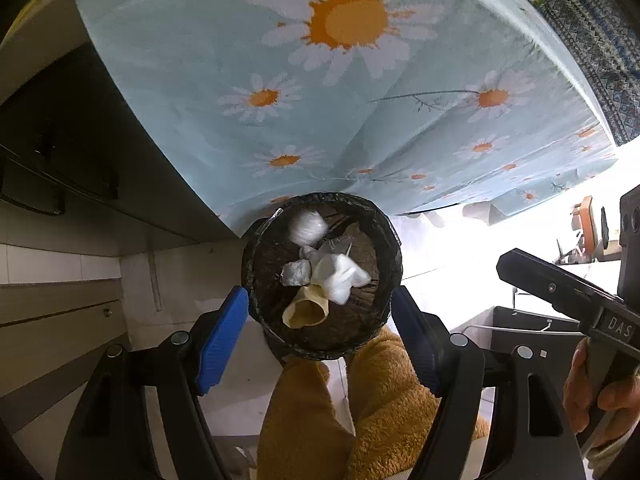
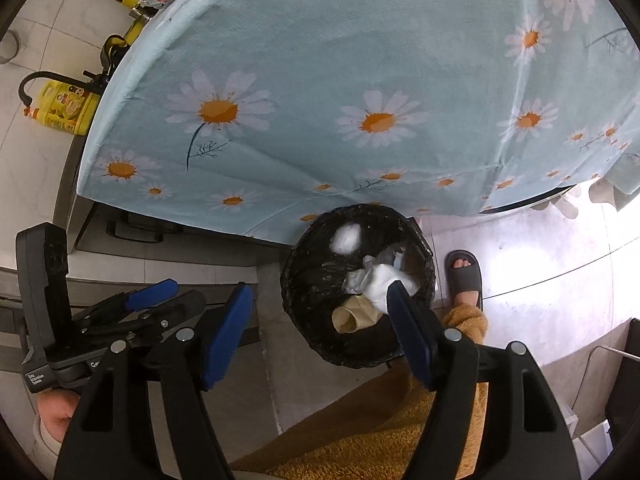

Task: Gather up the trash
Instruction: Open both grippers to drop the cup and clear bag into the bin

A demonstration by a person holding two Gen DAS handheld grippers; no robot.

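Your left gripper [image 1: 320,328] and right gripper [image 2: 316,328] both hang with jaws wide apart and nothing between the pads, above the black-lined bin [image 1: 394,258]. In it lie four pieces: a beige paper cone [image 1: 306,312] with its mouth toward 7 o'clock, a white plastic wad [image 1: 340,276] at centre, a grey scrap [image 1: 296,273] and a white ball [image 1: 308,226] at 12 o'clock. Your right gripper's body reads "DAS" [image 1: 619,326]

Tablecloth [image 1: 360,120]: matt woven cloth printed with daisies. Bin liner [image 1: 256,264]: thin, crinkled, glossy black plastic. Trash inside: crumpled white tissue [image 1: 338,278], soft and matt; a tan paper cone [image 1: 306,310], dull. Gripper pads [image 1: 222,340]: ribbed blue plastic on matt black plastic arms. Trousers [image 1: 384,400]: fuzzy mustard fleece. Floor [image 2: 540,264]: smooth glossy tile. Slipper [image 2: 464,276]: matt grey rubber
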